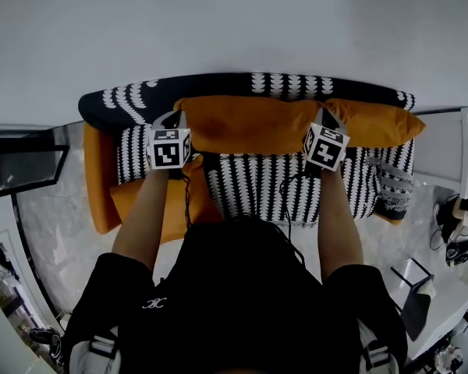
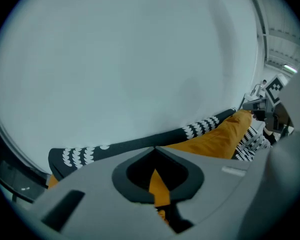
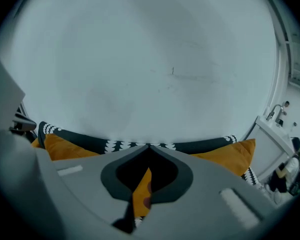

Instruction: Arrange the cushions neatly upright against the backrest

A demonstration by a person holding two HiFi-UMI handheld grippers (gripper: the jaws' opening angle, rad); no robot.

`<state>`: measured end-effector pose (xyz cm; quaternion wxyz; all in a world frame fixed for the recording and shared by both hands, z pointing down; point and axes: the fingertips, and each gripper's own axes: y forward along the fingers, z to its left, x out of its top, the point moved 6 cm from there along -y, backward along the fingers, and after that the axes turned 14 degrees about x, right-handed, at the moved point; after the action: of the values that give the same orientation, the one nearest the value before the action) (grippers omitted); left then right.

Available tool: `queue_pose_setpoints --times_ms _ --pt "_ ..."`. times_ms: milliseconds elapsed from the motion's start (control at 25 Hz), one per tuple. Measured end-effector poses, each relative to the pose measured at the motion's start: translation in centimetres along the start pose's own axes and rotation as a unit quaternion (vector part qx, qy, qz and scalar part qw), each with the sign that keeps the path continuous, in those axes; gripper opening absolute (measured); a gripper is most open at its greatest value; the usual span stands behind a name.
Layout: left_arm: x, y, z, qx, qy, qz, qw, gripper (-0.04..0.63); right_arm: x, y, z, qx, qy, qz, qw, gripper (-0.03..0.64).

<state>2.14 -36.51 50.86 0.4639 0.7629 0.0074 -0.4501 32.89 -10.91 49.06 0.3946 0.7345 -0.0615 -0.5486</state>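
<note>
A long orange cushion point(image 1: 249, 123) stands along the black-and-white patterned backrest point(image 1: 218, 84) of the sofa. My left gripper point(image 1: 170, 120) is shut on its left end, and orange fabric point(image 2: 157, 186) shows pinched between the closed jaws. At the cushion's right end my right gripper point(image 1: 326, 118) is shut too, with orange fabric point(image 3: 141, 194) caught between its jaws. A second orange cushion point(image 1: 374, 125) leans against the backrest further right. In the left gripper view the held cushion point(image 2: 220, 136) runs off to the right toward the other gripper.
Black-and-white patterned cushions lie on the seat: one at the left point(image 1: 131, 153), a wide one in the middle point(image 1: 257, 185), one at the right point(image 1: 390, 181). An orange armrest point(image 1: 100, 178) closes the sofa's left end. A white cabinet point(image 1: 452, 154) stands right, a dark table point(image 1: 23, 162) left.
</note>
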Motion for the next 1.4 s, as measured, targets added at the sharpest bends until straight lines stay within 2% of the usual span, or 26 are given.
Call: queue_pose_setpoints --times_ms 200,360,480,640,840,1000,1200,1320,1400 --pt "1.2 -4.9 -0.7 -0.027 -0.009 -0.04 0.9988 0.008 0.5 -3.9 4.0 0.02 0.004 -0.029 0.999 0.008" --pt "3.8 -8.1 -0.8 -0.018 -0.009 -0.092 0.9956 0.008 2.9 -6.6 7.3 0.035 -0.006 -0.081 0.996 0.008" --pt "5.6 -10.6 -0.6 -0.009 -0.032 -0.127 0.9914 0.008 4.6 -8.6 9.5 0.046 -0.015 -0.116 0.992 0.008" --pt "6.5 -14.7 -1.1 -0.022 -0.056 -0.146 0.9875 0.008 5.5 -12.2 12.3 0.06 -0.033 -0.143 0.987 0.008" --pt "8.4 -20.7 -1.5 -0.022 -0.032 -0.198 0.9793 0.008 7.5 -17.2 16.2 0.099 -0.031 -0.195 0.975 0.006" --pt "9.6 -23.7 -1.7 -0.024 -0.033 -0.233 0.9717 0.008 9.0 -19.1 19.2 0.146 -0.036 -0.223 0.963 0.006" --pt "11.3 -26.7 -1.9 -0.023 -0.038 -0.284 0.9579 0.009 10.9 -21.2 22.1 0.184 -0.058 -0.253 0.948 0.006" --pt "11.7 -27.2 -1.8 -0.035 -0.057 -0.287 0.9555 0.009 11.5 -21.9 23.0 0.196 -0.069 -0.269 0.94 0.006" --pt "11.9 -27.2 -1.8 -0.036 -0.056 -0.284 0.9565 0.008 11.8 -22.1 23.2 0.2 -0.069 -0.273 0.938 0.006"
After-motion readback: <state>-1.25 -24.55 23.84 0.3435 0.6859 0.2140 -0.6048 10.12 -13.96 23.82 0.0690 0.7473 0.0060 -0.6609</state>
